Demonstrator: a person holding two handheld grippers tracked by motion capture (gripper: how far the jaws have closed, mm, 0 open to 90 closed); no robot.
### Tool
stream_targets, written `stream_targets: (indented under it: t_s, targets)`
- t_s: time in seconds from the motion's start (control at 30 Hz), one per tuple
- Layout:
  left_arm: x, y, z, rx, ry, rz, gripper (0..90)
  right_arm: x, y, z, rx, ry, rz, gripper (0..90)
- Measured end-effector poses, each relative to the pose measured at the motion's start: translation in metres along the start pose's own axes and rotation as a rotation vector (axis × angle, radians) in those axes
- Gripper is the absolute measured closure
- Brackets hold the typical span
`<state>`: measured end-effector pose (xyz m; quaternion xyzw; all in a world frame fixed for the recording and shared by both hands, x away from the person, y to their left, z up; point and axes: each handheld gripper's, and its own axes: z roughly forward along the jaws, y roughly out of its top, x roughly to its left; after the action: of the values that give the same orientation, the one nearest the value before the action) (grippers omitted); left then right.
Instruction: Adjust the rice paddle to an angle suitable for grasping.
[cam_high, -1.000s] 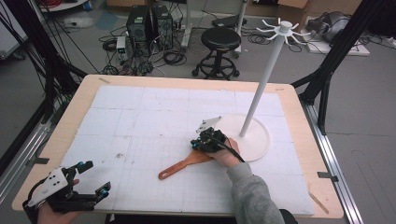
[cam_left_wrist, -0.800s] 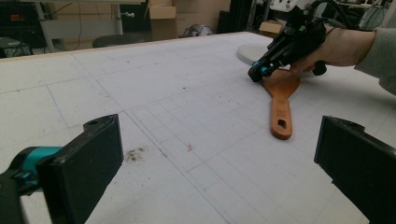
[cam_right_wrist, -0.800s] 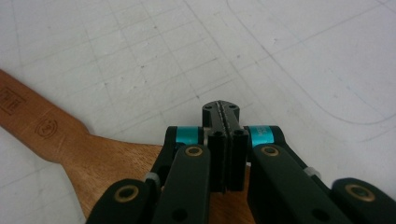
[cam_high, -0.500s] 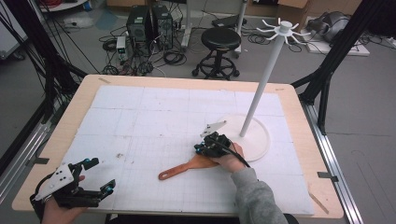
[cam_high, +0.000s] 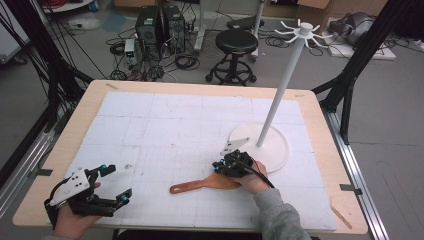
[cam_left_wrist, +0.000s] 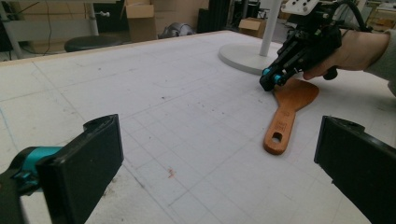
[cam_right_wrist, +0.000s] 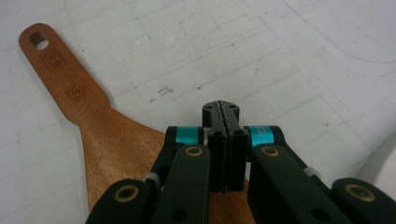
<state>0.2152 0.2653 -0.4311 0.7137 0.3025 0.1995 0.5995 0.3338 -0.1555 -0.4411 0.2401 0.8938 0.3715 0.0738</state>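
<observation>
- My left gripper (cam_high: 107, 187) sits at the table's near-left corner, about 7 o'clock on the white grid mat (cam_high: 165, 130), jaws spread wide and empty, touching nothing.
- From the left gripper view, the wooden spatula (cam_left_wrist: 287, 112) lies flat on the mat well apart from that gripper, at roughly 2 o'clock from it, its handle with the hanging hole pointing back toward me.
- In the high view the spatula (cam_high: 202, 184) lies near the middle of the near half of the mat, handle toward 9 o'clock, blade under my right hand (cam_high: 252, 175).
- My right gripper (cam_right_wrist: 221, 112) is clenched, pads pressed together with nothing between them; its closed tip hovers over or rests at the blade's far edge. I can't quite tell whether it touches the wood.
- At about 2 o'clock from the right gripper stands the white hook stand (cam_high: 280, 95) on its round base (cam_high: 277, 150), just beside my hand.
- Risk: with the jaws shut, pushing down on the blade would only slide or pivot the spatula across the mat rather than grasp it.
- Risk: the blade lies flat, so opening the jaws and closing on it may scrape off the thin edge and miss.
- Risk: swinging my hand toward 2 o'clock could knock the stand's base or pole.
</observation>
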Motion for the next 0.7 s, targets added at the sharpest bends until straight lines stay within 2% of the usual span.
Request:
stream_targets:
  t_s: [0.27, 0.47, 0.7]
  targets:
    - [0.0, 0.002, 0.008, 0.001, -0.023, 0.002, 1.7, 0.01, -0.006, -0.006, 0.001, -0.019, -0.008, 89.7]
    - [0.0, 0.003, 0.013, 0.005, -0.033, 0.004, 1.7, 0.017, -0.013, -0.011, -0.007, -0.011, -0.005, 89.7]
    - [0.0, 0.003, 0.015, 0.004, -0.038, 0.004, 1.7, 0.025, -0.018, -0.016, -0.003, -0.02, -0.031, 89.7]
